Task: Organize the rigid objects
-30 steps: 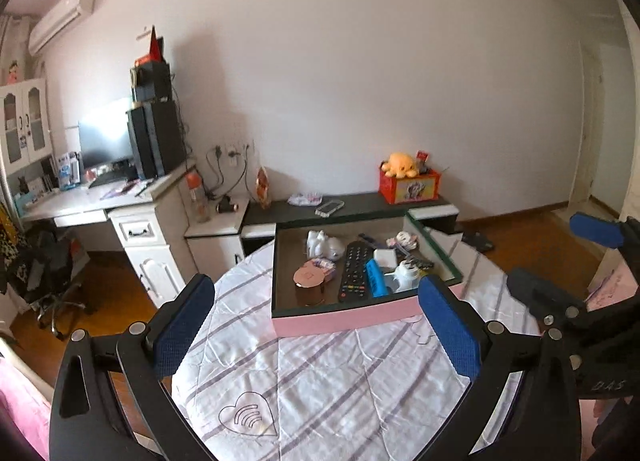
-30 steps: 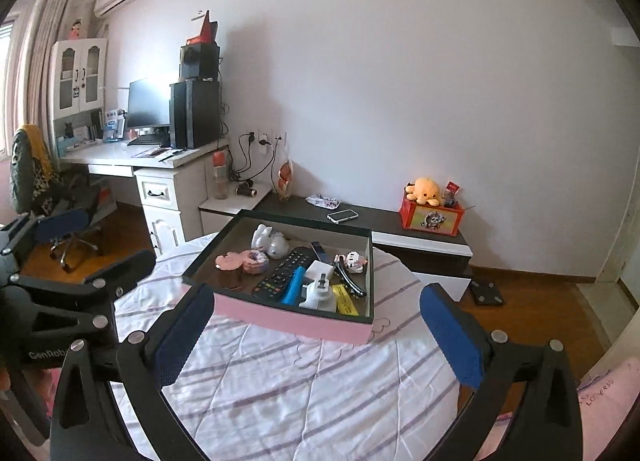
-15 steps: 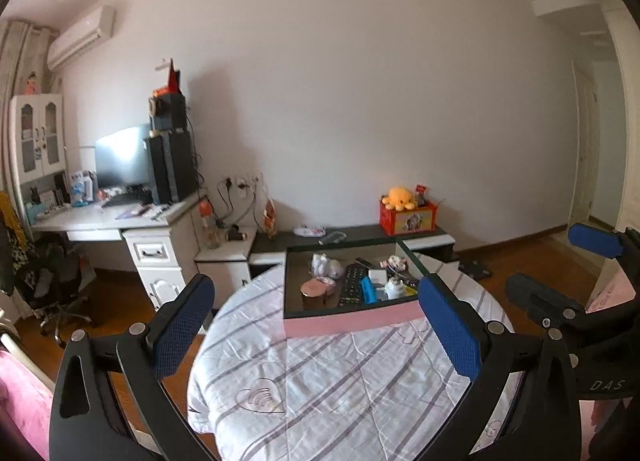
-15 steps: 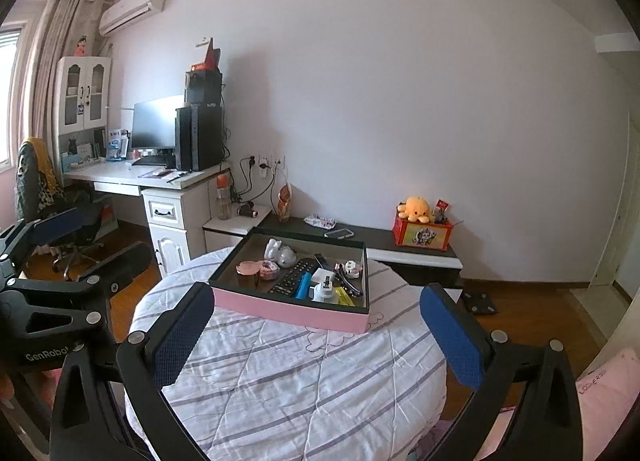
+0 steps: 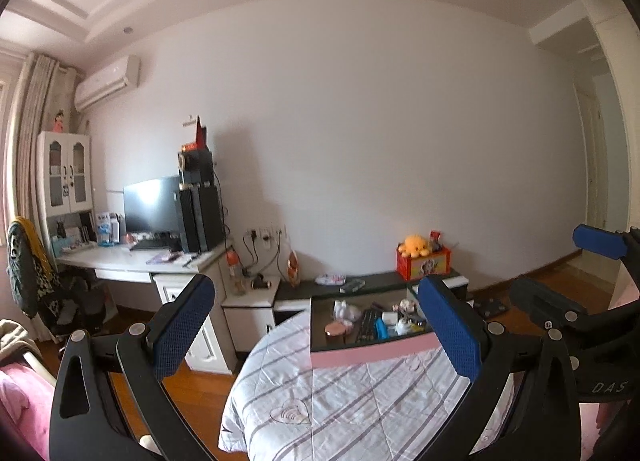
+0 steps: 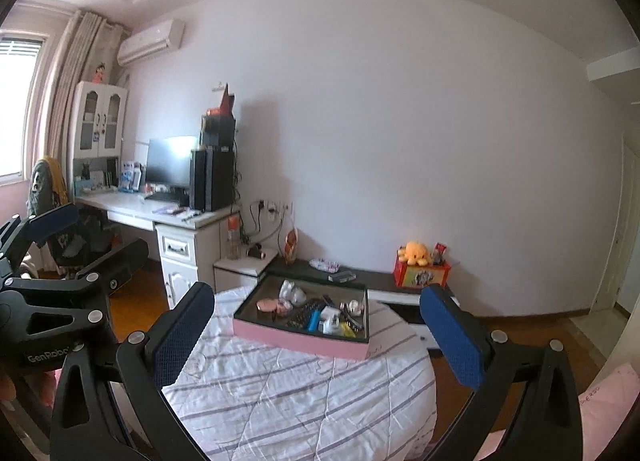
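Now: both grippers hang high and well back from the round counter [image 6: 304,393], pulled away over the past second.
Change: a second ago the pink-sided tray [image 6: 304,337] filled the middle of each view; it now sits small and far, with more ceiling and wall showing.
Left gripper [image 5: 316,337]: fingers [image 5: 182,327] spread wide, holding nothing, above the near left edge of the counter.
Right gripper [image 6: 316,337]: fingers [image 6: 450,337] likewise wide apart and empty; it also shows at the far right of the left view.
Tray: on the far side of the striped cloth [image 5: 360,401], near the counter's far edge.
Contents: a dark remote control [image 6: 306,313], a blue item [image 6: 315,320] just right of it, a round pinkish tin [image 6: 267,306] at the left, white figurines [image 6: 292,293] at the far side, and small pieces at the right too small to name.
Cloth: bare around the tray, nothing loose visible on it.
Background: a low dark shelf [image 6: 360,281] along the wall carries a phone [image 6: 342,276] and a red box [image 6: 422,275] with an orange plush.
Meaning: with everything gathered in the tray and both tools withdrawn unloaded, the sorting looks finished or nearly so.
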